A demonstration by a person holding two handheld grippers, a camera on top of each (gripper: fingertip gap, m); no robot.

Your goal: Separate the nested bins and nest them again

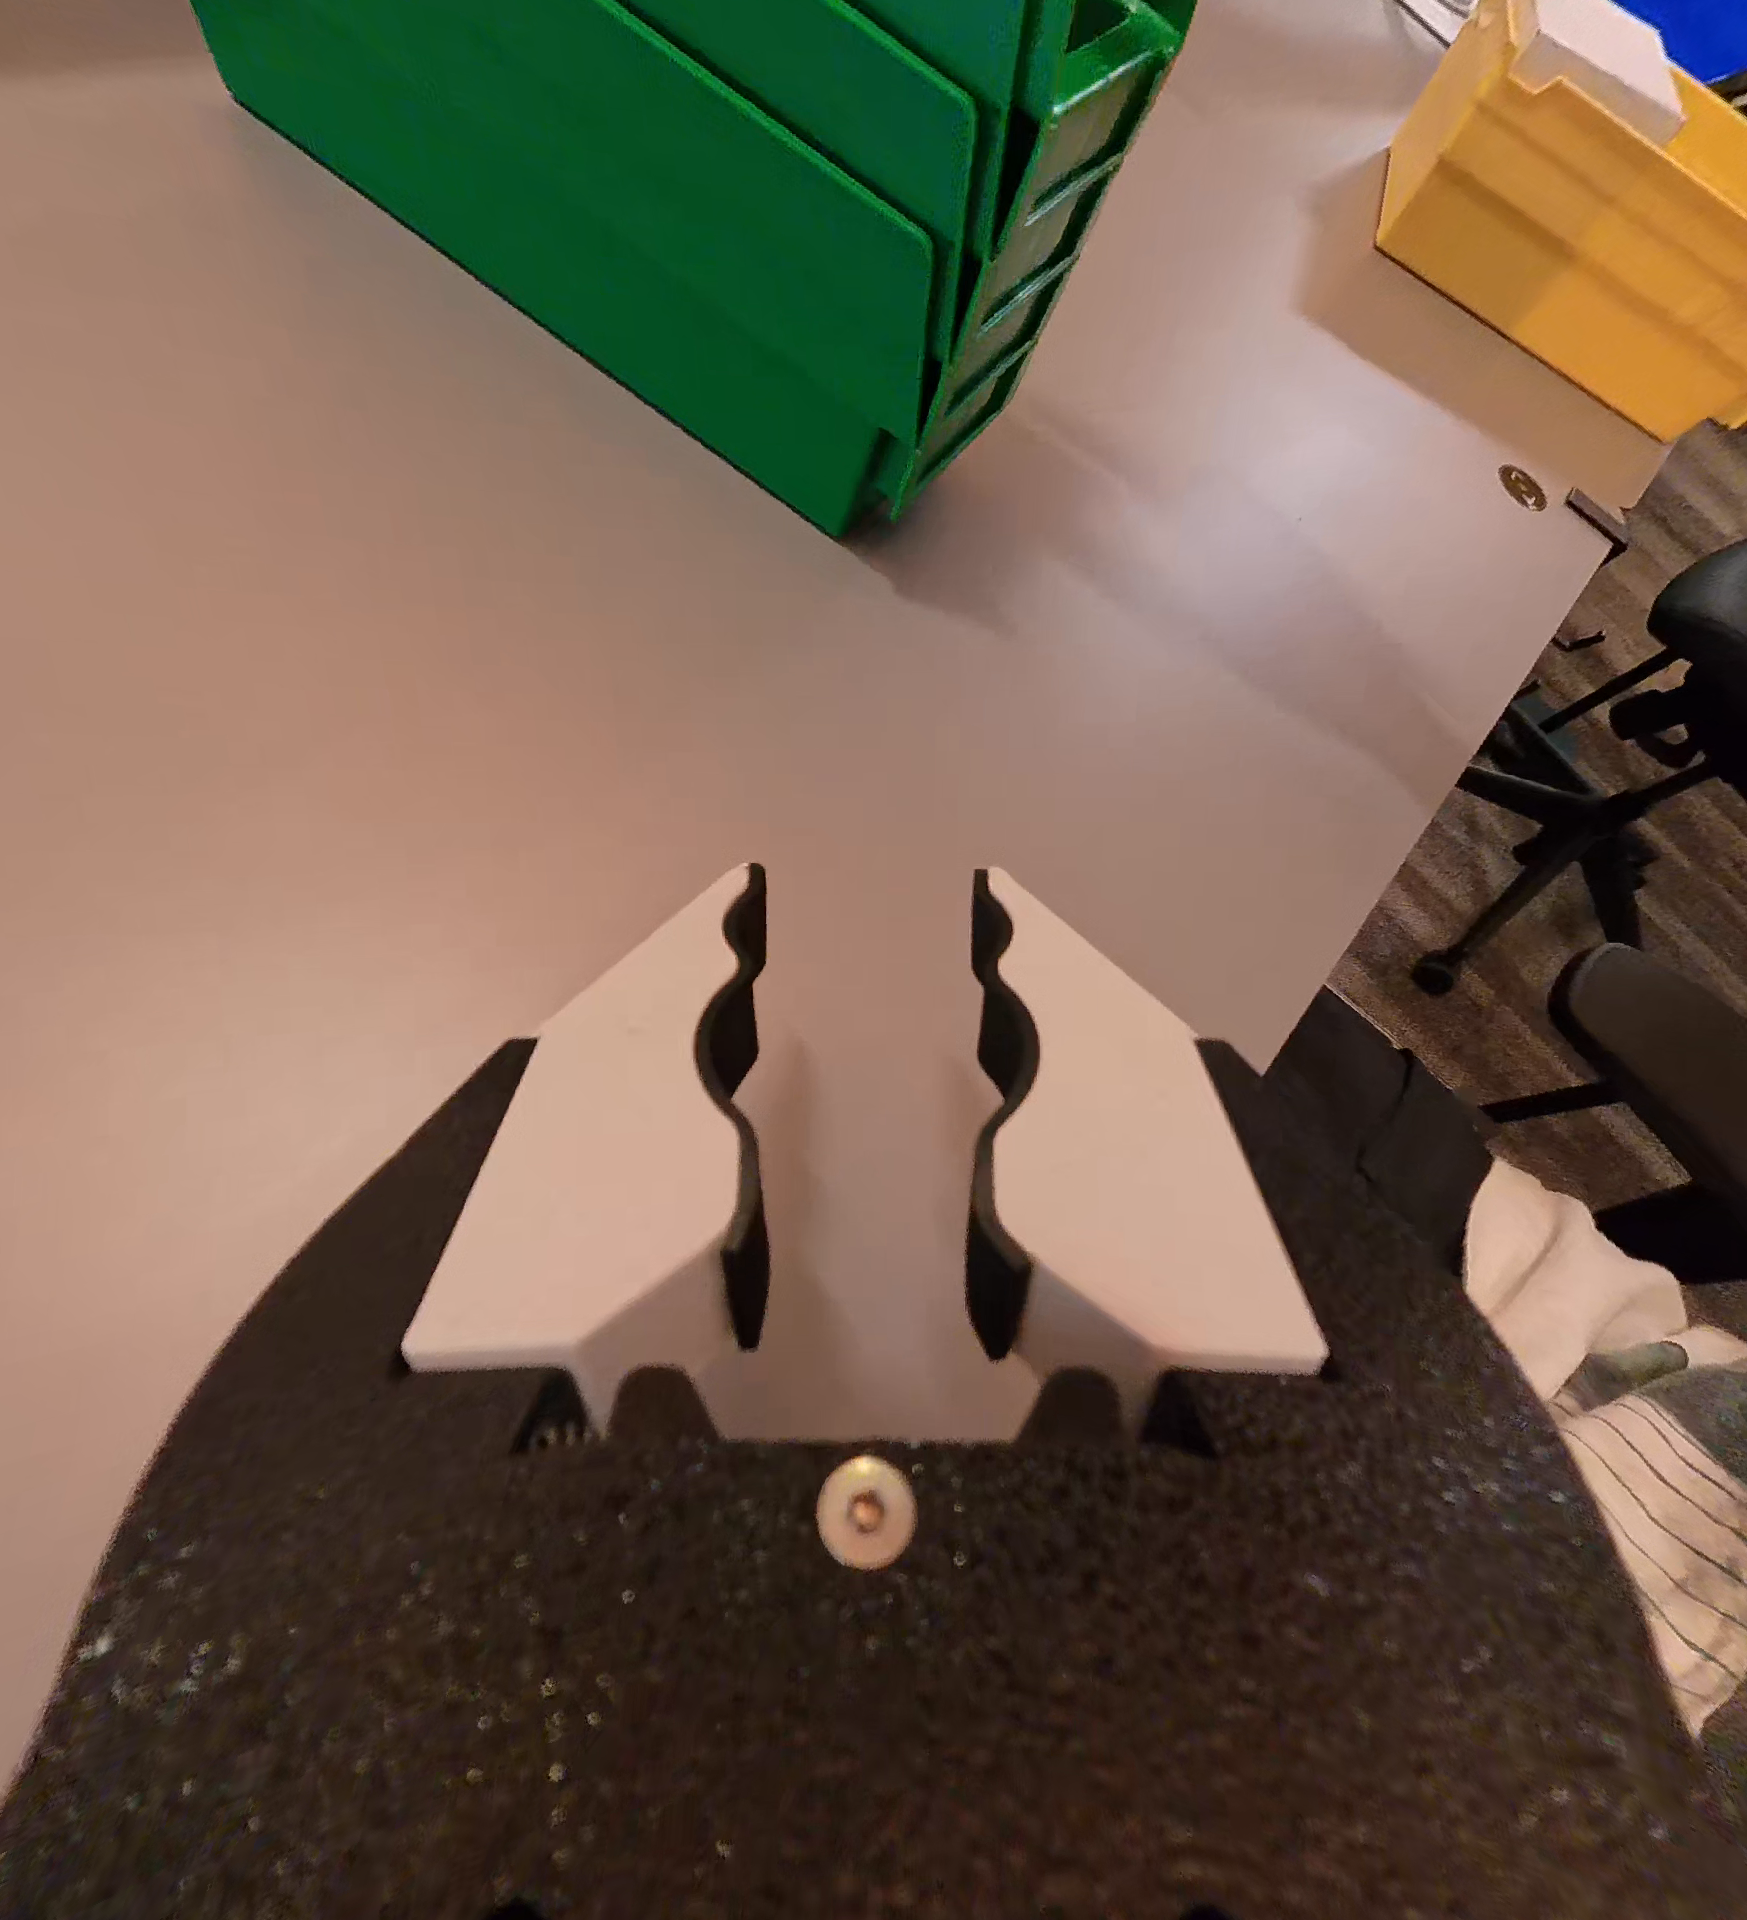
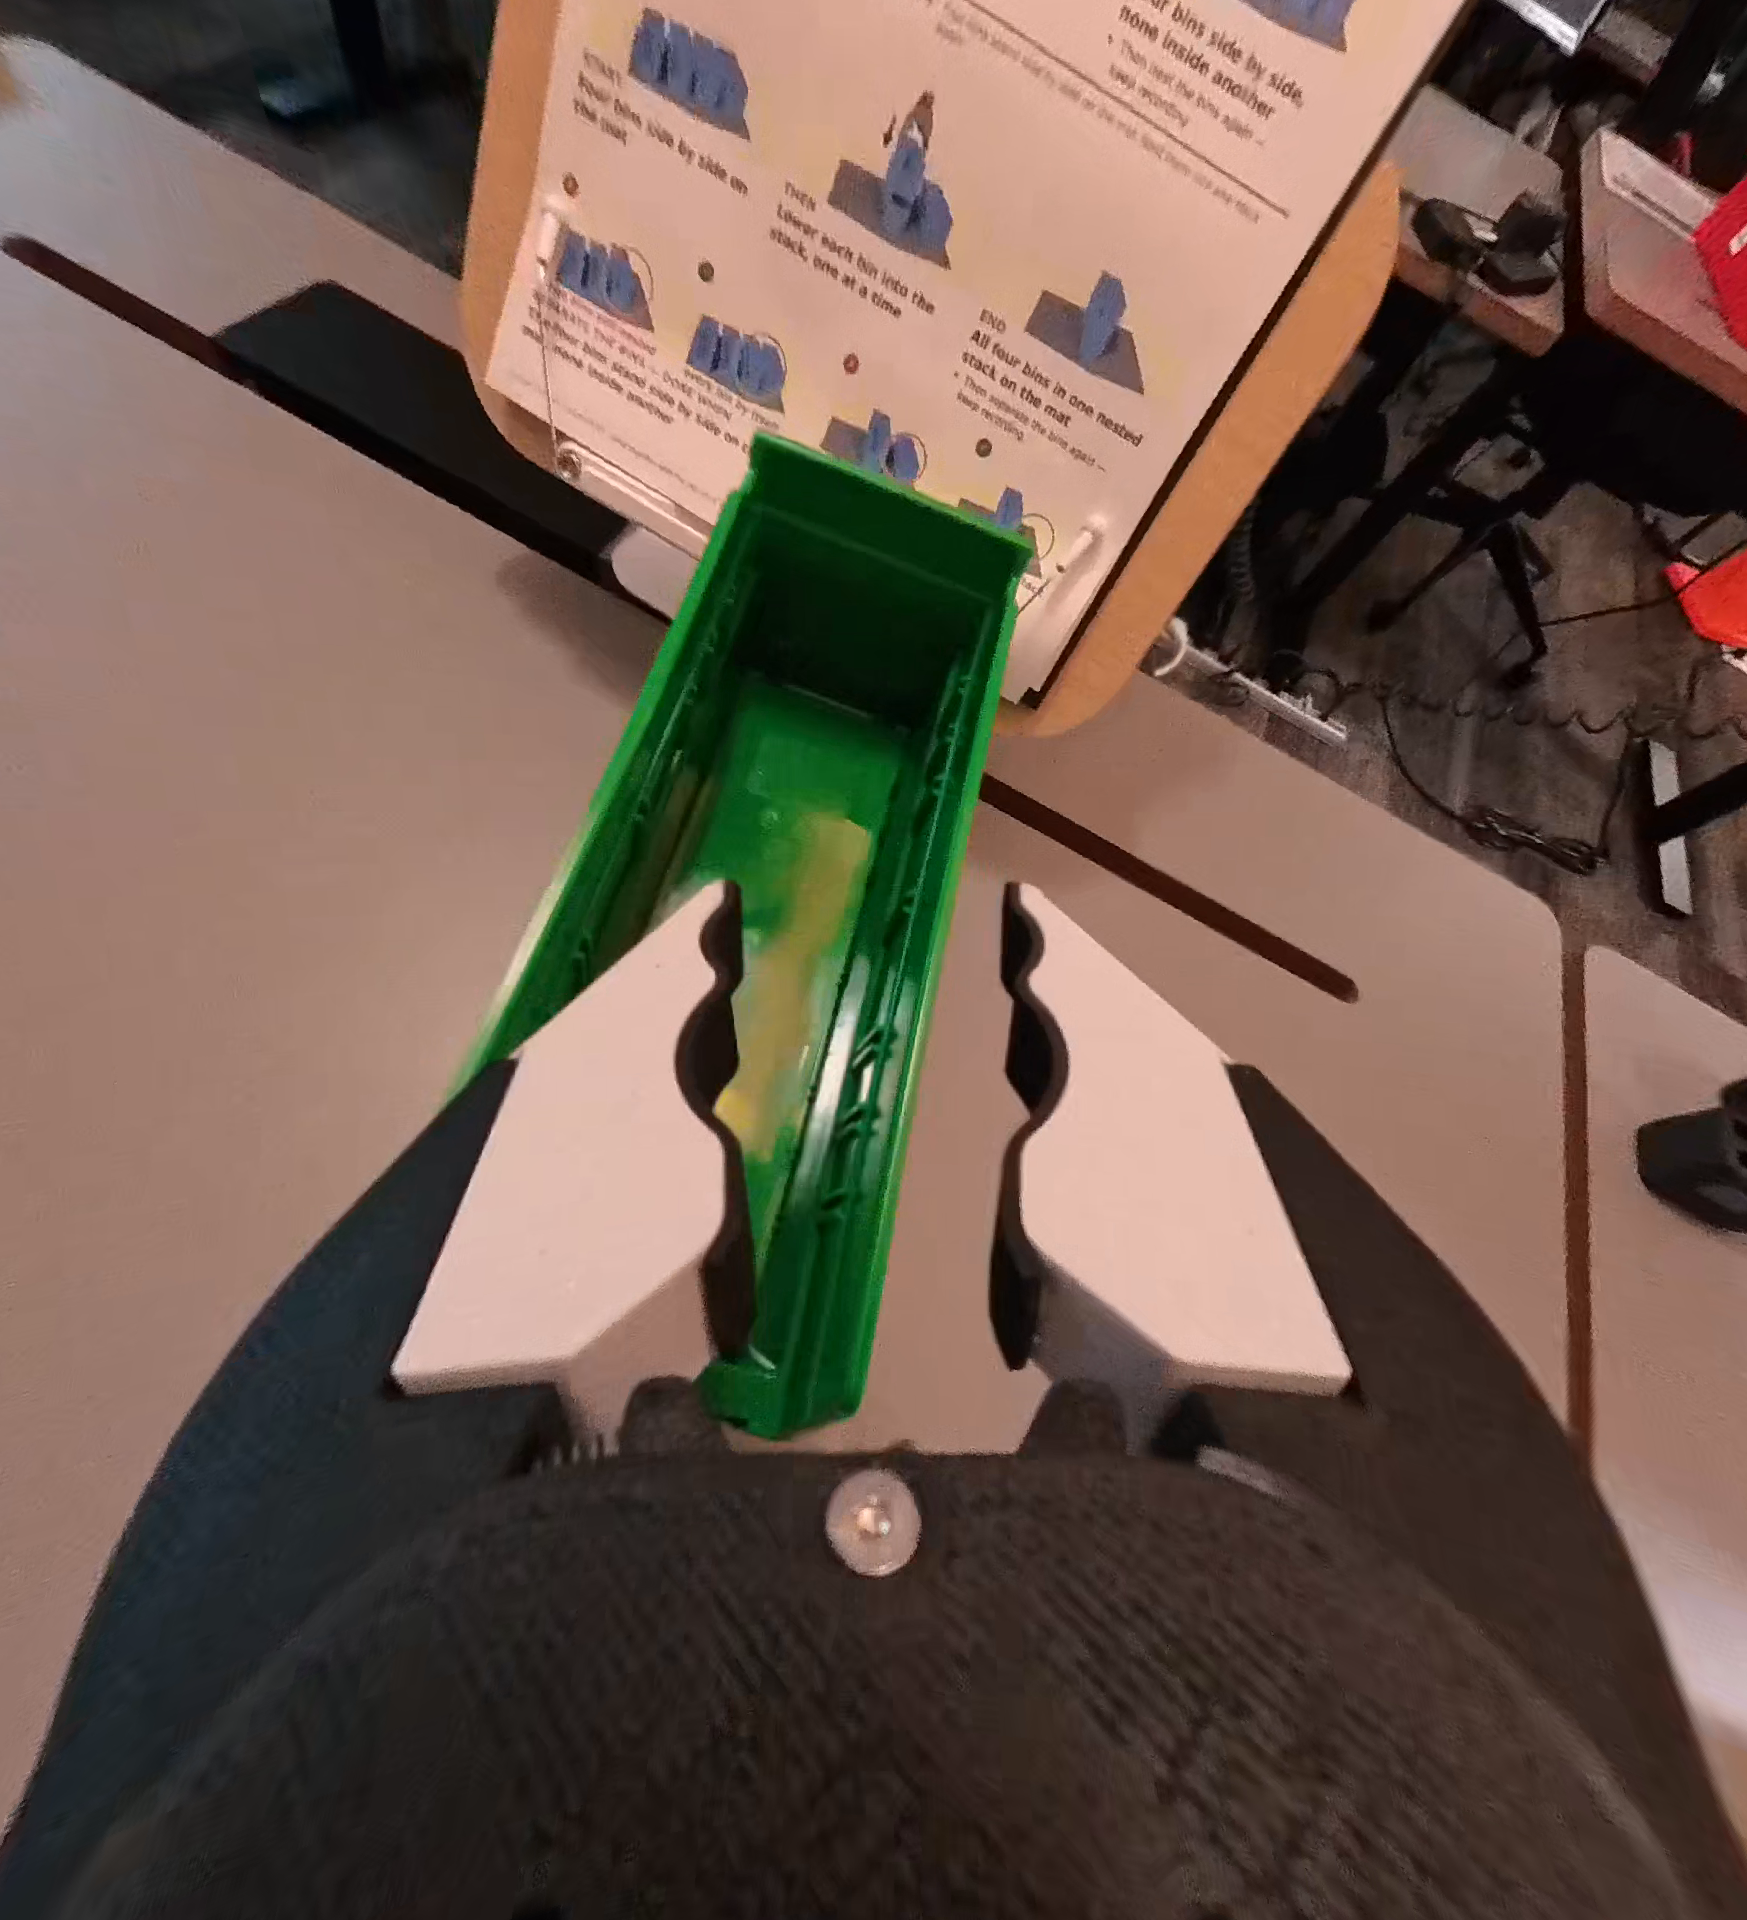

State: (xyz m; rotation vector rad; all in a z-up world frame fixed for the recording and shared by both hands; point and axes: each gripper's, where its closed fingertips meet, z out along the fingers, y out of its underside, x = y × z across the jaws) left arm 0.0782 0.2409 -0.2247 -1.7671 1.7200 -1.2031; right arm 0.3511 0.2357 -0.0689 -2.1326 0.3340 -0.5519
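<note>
A stack of several nested green bins (image 1: 640, 208) stands on the grey table (image 1: 329, 727) ahead of my left gripper (image 1: 869, 873), which is open and empty, hovering well short of the stack. In the right wrist view a single green bin (image 2: 817, 769) points away from me with its open top toward the camera. My right gripper (image 2: 874, 894) is open and straddles the bin's right side wall: the left finger is inside the bin, the right finger outside with a gap to the wall. I cannot tell whether the bin rests on the table.
A yellow bin (image 1: 1575, 239) sits at the table's far right corner and a black office chair (image 1: 1731, 707) stands beyond the right edge. An instruction board (image 2: 900, 208) stands upright behind the single bin. A black object (image 2: 1742, 1153) lies on the table at right.
</note>
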